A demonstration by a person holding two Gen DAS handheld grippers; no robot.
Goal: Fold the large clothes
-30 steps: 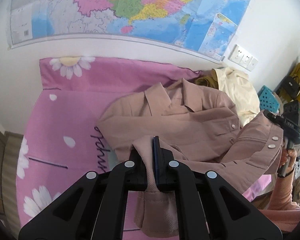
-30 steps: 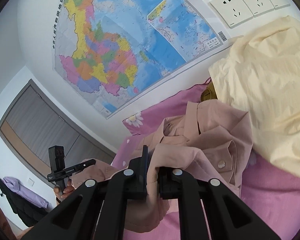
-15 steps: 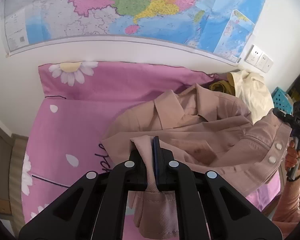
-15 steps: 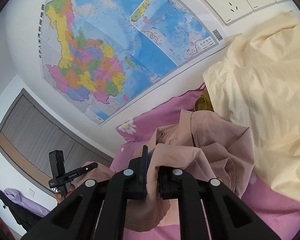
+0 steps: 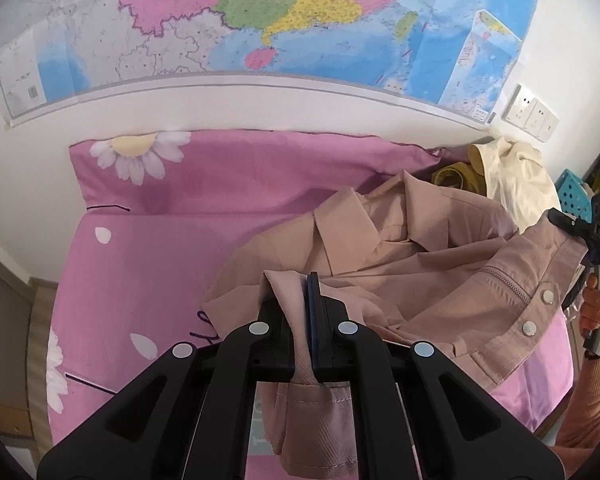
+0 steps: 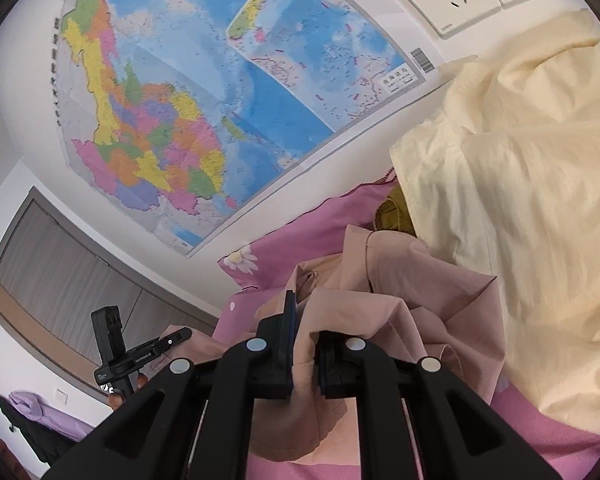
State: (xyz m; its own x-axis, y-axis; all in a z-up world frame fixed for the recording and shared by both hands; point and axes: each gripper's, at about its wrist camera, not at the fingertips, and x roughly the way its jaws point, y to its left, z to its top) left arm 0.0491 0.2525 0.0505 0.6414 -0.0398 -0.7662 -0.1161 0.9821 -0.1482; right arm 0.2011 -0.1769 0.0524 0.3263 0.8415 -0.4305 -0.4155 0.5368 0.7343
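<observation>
Bed: a pink daisy-print sheet is spread against the wall under a map.
Jacket: a dusty-pink jacket is held up over the bed, collar draped on the sheet.
Left claw: clamped on a fabric fold.
Right claw: clamped on the hem.
Risk: thin folds could slip out if pulled taut; the cream garment just beside could be snagged.

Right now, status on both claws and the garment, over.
Left claw shut on the dusty-pink jacket, right claw shut on its other edge. Jacket half lifted over the pink daisy sheet. Cream garment heaped close beside it.
</observation>
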